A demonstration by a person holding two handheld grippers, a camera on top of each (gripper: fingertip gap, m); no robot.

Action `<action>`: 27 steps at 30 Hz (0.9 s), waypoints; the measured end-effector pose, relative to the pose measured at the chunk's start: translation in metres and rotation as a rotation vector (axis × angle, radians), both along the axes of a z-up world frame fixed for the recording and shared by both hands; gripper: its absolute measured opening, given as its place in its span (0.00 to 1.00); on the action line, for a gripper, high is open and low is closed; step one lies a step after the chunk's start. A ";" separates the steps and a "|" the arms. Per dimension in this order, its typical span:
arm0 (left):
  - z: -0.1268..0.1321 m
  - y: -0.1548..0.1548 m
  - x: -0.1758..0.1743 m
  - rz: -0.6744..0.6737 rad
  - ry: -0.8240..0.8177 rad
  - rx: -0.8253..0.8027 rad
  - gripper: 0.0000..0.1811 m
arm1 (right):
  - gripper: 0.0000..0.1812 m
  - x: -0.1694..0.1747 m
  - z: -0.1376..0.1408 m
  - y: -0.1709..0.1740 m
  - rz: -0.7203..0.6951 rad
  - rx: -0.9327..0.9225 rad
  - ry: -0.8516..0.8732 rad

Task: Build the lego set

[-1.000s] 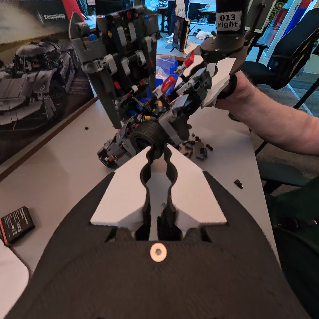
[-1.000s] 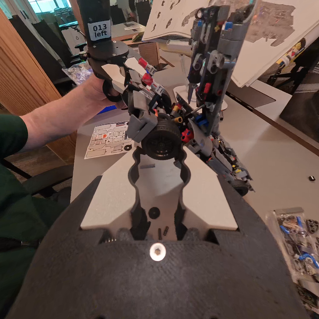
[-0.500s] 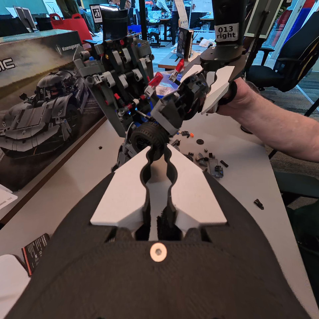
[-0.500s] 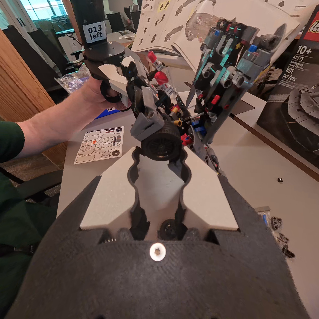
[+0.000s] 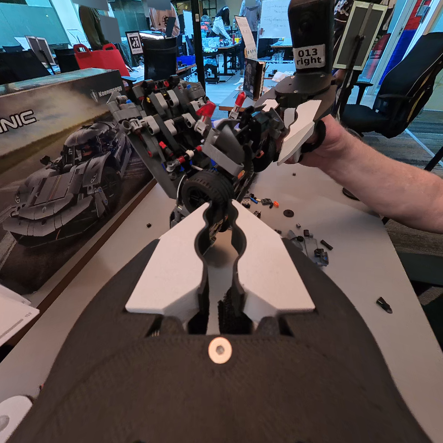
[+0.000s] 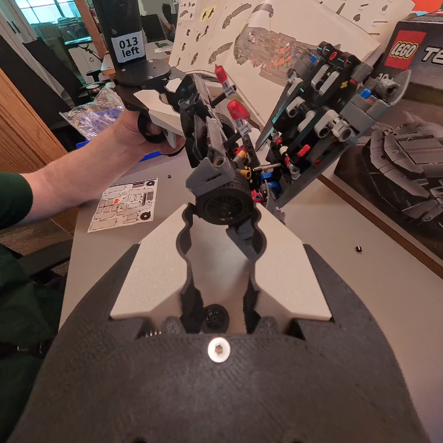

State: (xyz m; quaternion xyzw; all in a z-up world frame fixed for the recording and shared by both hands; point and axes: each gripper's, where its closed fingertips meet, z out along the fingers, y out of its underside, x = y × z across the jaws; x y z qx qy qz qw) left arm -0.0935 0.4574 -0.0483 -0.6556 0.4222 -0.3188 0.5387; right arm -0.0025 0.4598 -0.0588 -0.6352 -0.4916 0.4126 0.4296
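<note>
Half-built grey and black lego car (image 5: 191, 148) is held tilted above the white table (image 5: 323, 206), both grippers (image 5: 220, 206) (image 6: 221, 211) clamped on its black rubber tyres.

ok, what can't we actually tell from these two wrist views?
- Left gripper contact on the rear wheel: left wrist view, fingertips cover it.
- Right gripper grip on the model: tyre blocks it.
- Loose parts: too small to identify.
- Car's nose: behind gripper bodies.
</note>
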 end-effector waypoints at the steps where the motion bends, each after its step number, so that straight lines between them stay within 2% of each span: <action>1: 0.000 0.002 0.000 -0.002 0.000 0.002 0.05 | 0.26 0.000 0.000 0.002 0.002 -0.002 0.000; 27: 0.010 0.038 0.010 -0.031 -0.015 0.110 0.05 | 0.26 0.009 0.012 0.038 0.019 -0.032 0.066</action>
